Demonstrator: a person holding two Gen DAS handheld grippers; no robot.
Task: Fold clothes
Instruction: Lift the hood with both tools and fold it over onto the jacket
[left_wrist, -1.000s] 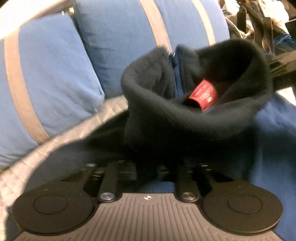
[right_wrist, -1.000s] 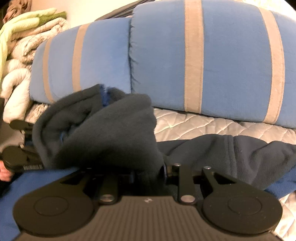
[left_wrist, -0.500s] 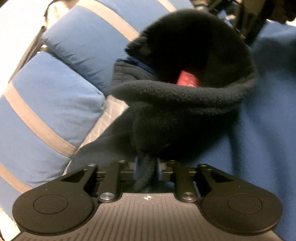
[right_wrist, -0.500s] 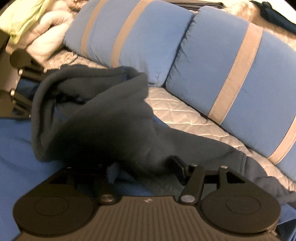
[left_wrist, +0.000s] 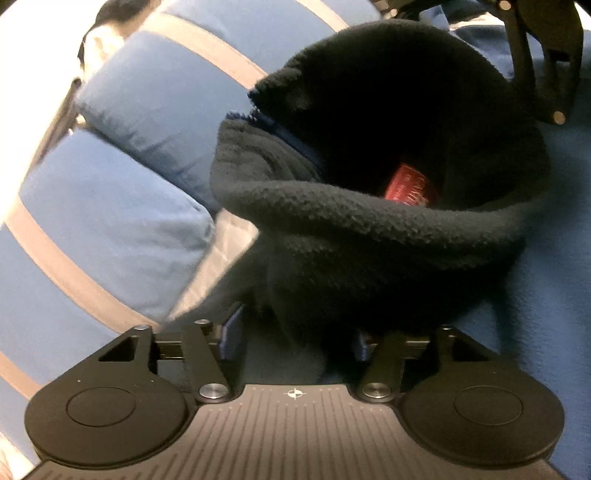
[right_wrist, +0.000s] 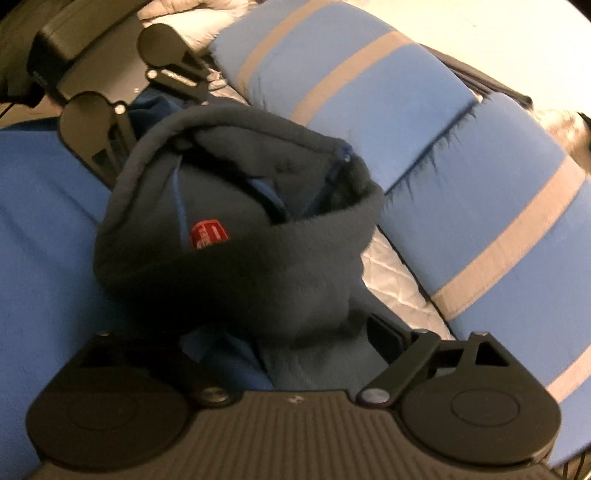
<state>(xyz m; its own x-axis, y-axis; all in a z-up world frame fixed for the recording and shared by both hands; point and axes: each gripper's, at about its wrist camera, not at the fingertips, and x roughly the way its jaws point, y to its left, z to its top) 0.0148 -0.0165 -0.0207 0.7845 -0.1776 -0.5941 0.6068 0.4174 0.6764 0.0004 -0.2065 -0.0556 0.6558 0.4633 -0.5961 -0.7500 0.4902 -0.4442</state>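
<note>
- Now the left gripper (left_wrist: 295, 339) is letting go: its jaws are opening, and the dark fleece garment (left_wrist: 369, 221), pinched tight a second ago, only hangs loosely between the spread pads.
- Further right, the right gripper (right_wrist: 280, 339) does the same; its jaws are opening and already stand wide, with fleece lying across the gap but not pressed.
- The garment has come down from its lifted, bunched state and rests collar-up on the blue blanket (right_wrist: 40, 206) covering the bed, its red label (right_wrist: 208, 234) showing inside the neck opening.
- By my reading, this release ends one fold or placement; the next step is probably a fresh grasp lower on the body or a sleeve, since the collar slumps in a heap, not flat.
- Blue pillows with tan stripes (right_wrist: 443, 155) sit just behind the garment, touching or nearly touching its far edge, so there is little room to spread it that way.
- A quilted white cover (right_wrist: 399, 280) shows between pillows and fleece.
</note>
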